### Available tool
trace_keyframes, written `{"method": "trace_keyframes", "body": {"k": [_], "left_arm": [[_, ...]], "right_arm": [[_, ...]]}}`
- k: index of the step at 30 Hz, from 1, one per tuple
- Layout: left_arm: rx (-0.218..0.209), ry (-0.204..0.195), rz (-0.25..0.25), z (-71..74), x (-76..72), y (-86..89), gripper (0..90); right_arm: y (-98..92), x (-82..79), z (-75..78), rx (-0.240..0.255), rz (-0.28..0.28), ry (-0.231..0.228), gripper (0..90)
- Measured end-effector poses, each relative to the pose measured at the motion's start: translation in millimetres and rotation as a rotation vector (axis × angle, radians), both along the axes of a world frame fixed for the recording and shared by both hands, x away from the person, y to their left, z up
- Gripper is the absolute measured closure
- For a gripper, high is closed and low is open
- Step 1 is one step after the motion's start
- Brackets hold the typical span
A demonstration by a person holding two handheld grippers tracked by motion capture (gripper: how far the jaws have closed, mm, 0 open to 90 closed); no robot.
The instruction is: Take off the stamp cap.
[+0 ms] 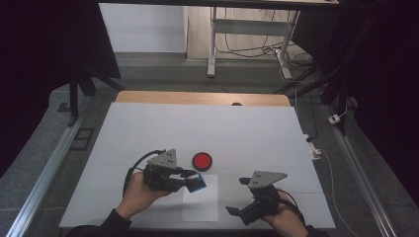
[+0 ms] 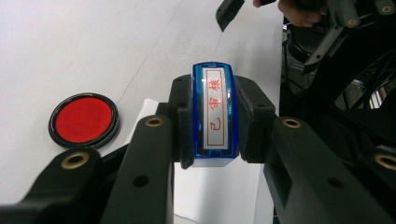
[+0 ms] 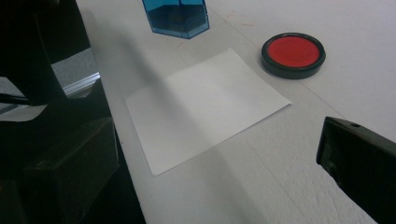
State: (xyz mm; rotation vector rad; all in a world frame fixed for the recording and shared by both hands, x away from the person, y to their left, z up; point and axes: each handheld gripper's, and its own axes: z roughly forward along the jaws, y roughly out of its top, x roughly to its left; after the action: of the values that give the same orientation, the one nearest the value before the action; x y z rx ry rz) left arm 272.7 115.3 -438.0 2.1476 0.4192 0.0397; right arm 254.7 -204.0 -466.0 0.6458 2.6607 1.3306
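My left gripper (image 1: 194, 181) is shut on a blue see-through stamp (image 2: 215, 114) that carries a white label with red characters. Its pads press on the stamp's two long sides. The stamp (image 3: 177, 16) hangs just over the far end of a white sheet of paper (image 1: 200, 205). A round red ink pad (image 1: 202, 161) in a black case lies open on the table just behind the sheet. My right gripper (image 1: 238, 196) stands open to the right of the sheet, with nothing between its jaws.
A large white mat (image 1: 148, 133) covers the wooden table (image 1: 148, 96). Metal rails (image 1: 49, 168) run along both sides of the table. Behind it are a desk frame (image 1: 212, 44) and loose cables (image 1: 247, 49) on the floor.
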Motion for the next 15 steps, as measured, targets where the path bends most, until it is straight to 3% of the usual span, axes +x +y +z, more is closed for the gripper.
{"method": "trace_keyframes", "body": {"k": [15], "left_arm": [[-0.006, -0.006, -0.025, 0.7, -0.1, -0.2, 70.4]], "right_arm": [[22.5, 13.2, -5.9, 0.016, 0.054, 0.009, 0.0]]}}
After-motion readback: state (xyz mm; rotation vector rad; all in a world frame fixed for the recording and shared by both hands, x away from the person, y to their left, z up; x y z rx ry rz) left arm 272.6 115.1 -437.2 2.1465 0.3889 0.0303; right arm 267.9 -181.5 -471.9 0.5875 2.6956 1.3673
